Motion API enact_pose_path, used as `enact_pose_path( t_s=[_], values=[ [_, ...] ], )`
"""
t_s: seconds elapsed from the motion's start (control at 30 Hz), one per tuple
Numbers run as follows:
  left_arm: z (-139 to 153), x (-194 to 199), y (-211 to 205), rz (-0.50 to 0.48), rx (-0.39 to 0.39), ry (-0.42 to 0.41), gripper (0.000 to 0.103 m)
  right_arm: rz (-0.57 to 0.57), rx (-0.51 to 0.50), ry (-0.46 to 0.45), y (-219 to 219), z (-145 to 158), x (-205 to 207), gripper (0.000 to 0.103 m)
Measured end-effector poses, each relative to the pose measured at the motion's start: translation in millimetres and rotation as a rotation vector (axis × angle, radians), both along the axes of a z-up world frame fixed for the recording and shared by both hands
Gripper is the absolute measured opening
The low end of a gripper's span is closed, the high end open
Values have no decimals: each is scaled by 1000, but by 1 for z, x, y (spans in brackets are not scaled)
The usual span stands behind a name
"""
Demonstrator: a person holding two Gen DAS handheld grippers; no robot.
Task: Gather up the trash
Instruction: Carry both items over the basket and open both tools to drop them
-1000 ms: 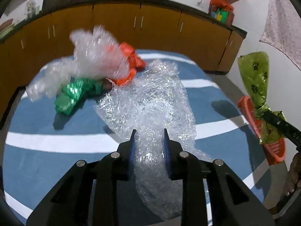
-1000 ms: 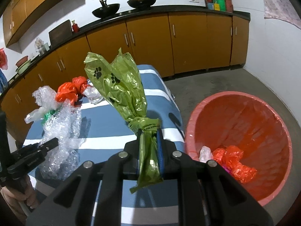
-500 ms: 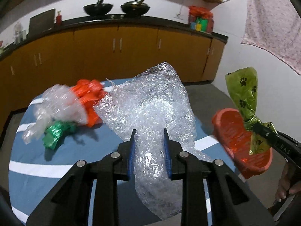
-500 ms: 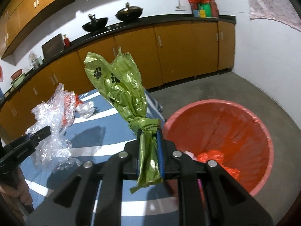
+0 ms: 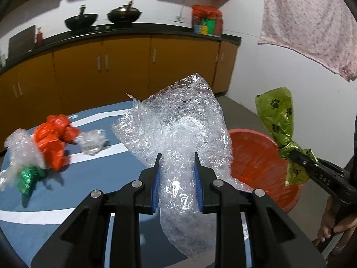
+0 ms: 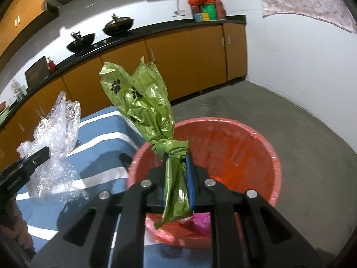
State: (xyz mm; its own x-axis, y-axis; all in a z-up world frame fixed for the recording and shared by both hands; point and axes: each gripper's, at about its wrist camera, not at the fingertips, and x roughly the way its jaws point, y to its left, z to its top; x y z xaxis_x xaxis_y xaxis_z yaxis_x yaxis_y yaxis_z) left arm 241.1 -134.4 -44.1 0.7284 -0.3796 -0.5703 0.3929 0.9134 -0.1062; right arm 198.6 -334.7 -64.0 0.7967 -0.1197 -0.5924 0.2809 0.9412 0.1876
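Left wrist view: left gripper (image 5: 176, 174) was clamped on the bubble wrap (image 5: 178, 129), which stood up between the blue pads and trailed below them. The bin (image 5: 256, 156) sat just right of the wrap, on the floor off the table (image 5: 67, 201) edge. Left of the bin, well apart, more trash lay on the table: an orange bag (image 5: 53, 138), a clear wad (image 5: 91, 143), a green wrapper (image 5: 29, 176) and clear film (image 5: 17, 147), all motion-blurred. The right gripper (image 5: 296, 156) showed over the bin's far side, holding the green bag (image 5: 275, 116).

Right wrist view: right gripper (image 6: 177, 172) was clenched on the green bag (image 6: 142, 102) at its twisted neck, the bag's body upright above the jaws, its tail hanging below. The bin (image 6: 263, 151) was directly beneath, its opening filling the view behind the gripper. Something pink (image 6: 202, 224) lay in the bin's near side. The left gripper (image 6: 33, 160) and bubble wrap (image 6: 55, 138) were left of the bin, above the table (image 6: 102, 138).

Judgement: drop step, right side nearly ready. Doing it well means keeping the gripper centred over the bin, not its near rim, since the bag is light and may drift or cling to a pad. Open fully and tip the gripper downward so the upright body falls inside. The wrap is wide, so it should be carried past the rim before release.
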Motion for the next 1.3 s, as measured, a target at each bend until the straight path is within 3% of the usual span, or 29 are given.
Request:
enact_pose_path(
  t_s=[0.6, 1.07, 1.2, 1.3],
  values=[
    [-15, 8, -68, -135, 24, 22, 26, -150, 67, 25, -55, -23, -7, 15],
    [-32, 20, -114, -212, 63, 42, 26, -198, 137, 33, -79, -45, 9, 16],
    [-38, 23, -117, -221, 72, 62, 27, -194, 144, 29, -83, -48, 11, 22],
    [-43, 24, -119, -226, 78, 74, 36, -183, 148, 27, -83, -49, 13, 26]
  ],
)
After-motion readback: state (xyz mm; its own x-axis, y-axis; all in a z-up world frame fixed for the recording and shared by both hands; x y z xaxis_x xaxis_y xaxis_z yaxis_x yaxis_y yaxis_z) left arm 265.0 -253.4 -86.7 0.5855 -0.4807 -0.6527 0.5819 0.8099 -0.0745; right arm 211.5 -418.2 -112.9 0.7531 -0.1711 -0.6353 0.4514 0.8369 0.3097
